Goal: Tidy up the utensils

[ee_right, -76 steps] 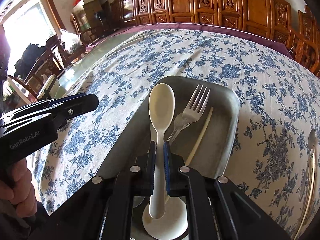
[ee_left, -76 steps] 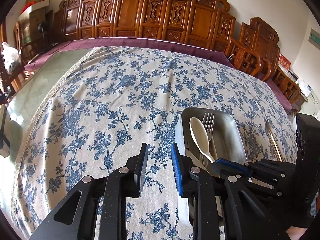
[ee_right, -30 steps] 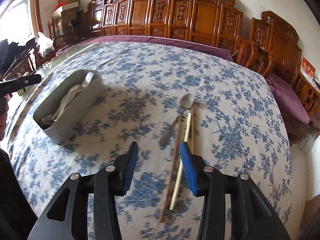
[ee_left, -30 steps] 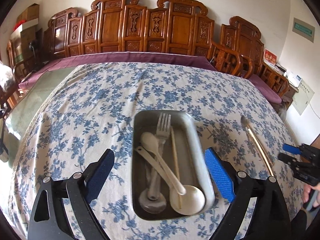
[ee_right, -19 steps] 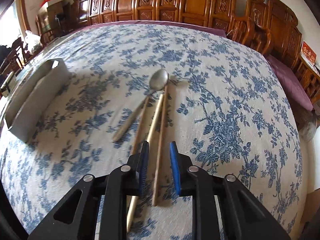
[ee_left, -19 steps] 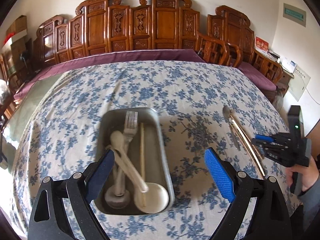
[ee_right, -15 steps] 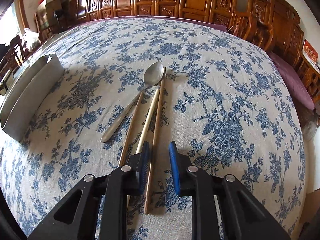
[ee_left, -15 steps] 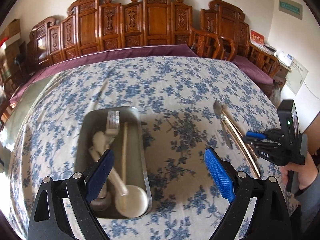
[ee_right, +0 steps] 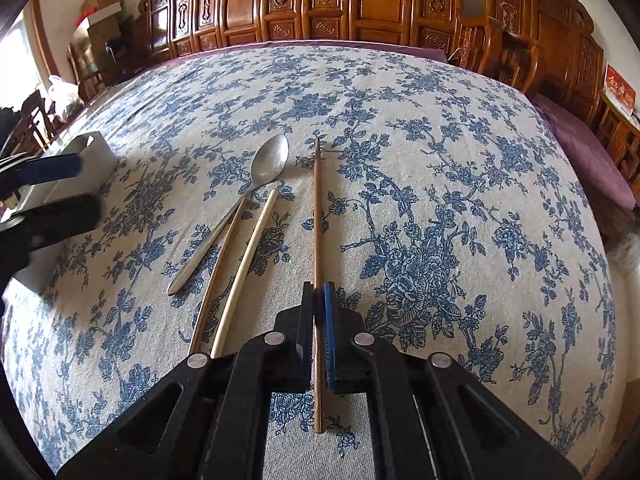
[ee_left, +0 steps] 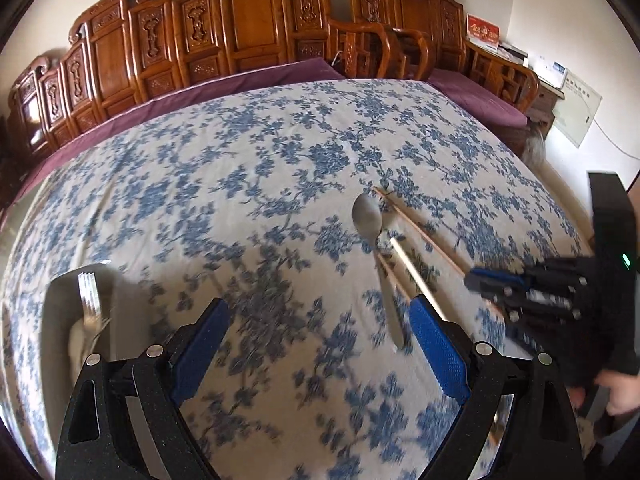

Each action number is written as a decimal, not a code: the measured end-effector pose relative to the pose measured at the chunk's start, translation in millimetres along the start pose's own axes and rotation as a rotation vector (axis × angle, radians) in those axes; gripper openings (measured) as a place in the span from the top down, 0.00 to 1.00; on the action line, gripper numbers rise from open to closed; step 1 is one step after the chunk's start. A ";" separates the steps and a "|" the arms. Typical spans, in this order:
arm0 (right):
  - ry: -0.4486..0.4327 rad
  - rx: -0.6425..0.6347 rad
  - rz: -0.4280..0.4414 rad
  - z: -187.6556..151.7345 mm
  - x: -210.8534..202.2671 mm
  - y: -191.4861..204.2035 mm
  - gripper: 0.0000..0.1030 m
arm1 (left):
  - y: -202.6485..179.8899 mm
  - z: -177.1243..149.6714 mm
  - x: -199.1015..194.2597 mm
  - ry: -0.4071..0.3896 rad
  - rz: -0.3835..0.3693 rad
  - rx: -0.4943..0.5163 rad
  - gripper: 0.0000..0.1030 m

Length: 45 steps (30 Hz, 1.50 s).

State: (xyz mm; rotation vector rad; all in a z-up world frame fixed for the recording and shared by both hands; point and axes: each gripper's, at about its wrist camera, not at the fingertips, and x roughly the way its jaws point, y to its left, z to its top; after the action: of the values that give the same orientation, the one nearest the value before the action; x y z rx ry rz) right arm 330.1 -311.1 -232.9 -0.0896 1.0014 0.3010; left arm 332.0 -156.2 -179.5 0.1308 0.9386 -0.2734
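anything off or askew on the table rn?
Nothing spilled or damaged. Loose beside the metal spoon lie a brown chopstick and a pale chopstick, a mismatched pair. The right gripper is shut on another brown chopstick, set apart from them.

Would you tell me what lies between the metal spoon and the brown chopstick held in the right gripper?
Two chopsticks, one brown and one pale, in the right wrist view.

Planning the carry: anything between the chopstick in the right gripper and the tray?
Partly. The right gripper is shut on the brown chopstick. Toward the tray at far left lie a pale chopstick, another brown one and the metal spoon, all flat on the cloth. The open left gripper hangs beside the tray.
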 end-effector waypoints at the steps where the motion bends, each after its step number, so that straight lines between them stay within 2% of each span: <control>1: -0.001 -0.004 -0.008 -0.1 -0.1 -0.5 0.95 | -0.9 6.3 8.9 0.007 -0.006 -0.010 0.15; 3: -0.005 -0.009 -0.043 0.1 -0.2 -3.0 0.95 | -0.5 16.6 21.6 0.009 -0.025 -0.033 0.16; 6: -0.014 0.016 -0.034 0.0 0.1 -10.2 0.94 | -1.0 31.9 41.4 0.020 -0.054 -0.059 0.22; 11: -0.019 0.033 -0.021 0.1 0.0 -14.8 0.94 | -9.3 50.6 69.7 0.034 -0.076 -0.048 0.32; 14: -0.020 0.039 -0.011 -0.5 -0.2 -16.0 0.94 | -12.9 56.6 79.7 0.041 -0.088 -0.049 0.37; 16: -0.023 0.047 0.000 -1.4 -0.6 -17.3 0.94 | -15.8 59.1 88.6 0.055 -0.090 -0.046 0.45; 23: -0.024 0.060 0.021 -2.1 -1.2 -20.2 0.94 | -19.8 58.1 104.4 0.082 -0.090 -0.024 0.61; 26: -0.025 0.063 0.025 -2.2 -1.3 -20.4 0.94 | -24.4 57.9 105.0 0.083 -0.090 0.004 0.74; 27: -0.025 0.065 0.028 -2.7 -1.8 -20.7 0.94 | -25.7 57.6 104.7 0.085 -0.098 0.009 0.86; 30: -0.023 0.065 0.028 -2.4 -2.0 -20.6 0.94 | -27.5 57.2 100.9 0.078 -0.096 0.020 0.97; 36: -0.031 0.051 0.037 1.3 -5.3 -12.7 0.94 | -24.7 54.4 84.5 0.063 -0.069 0.039 0.98; 45: -0.081 0.028 0.051 8.6 -29.1 10.5 0.94 | 1.7 46.9 28.1 0.003 -0.037 0.027 0.98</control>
State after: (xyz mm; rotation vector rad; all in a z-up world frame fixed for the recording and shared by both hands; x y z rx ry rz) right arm 319.4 -305.4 -203.2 -0.0266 0.9278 0.3345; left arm 384.6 -170.3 -174.7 0.1389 0.9414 -0.3199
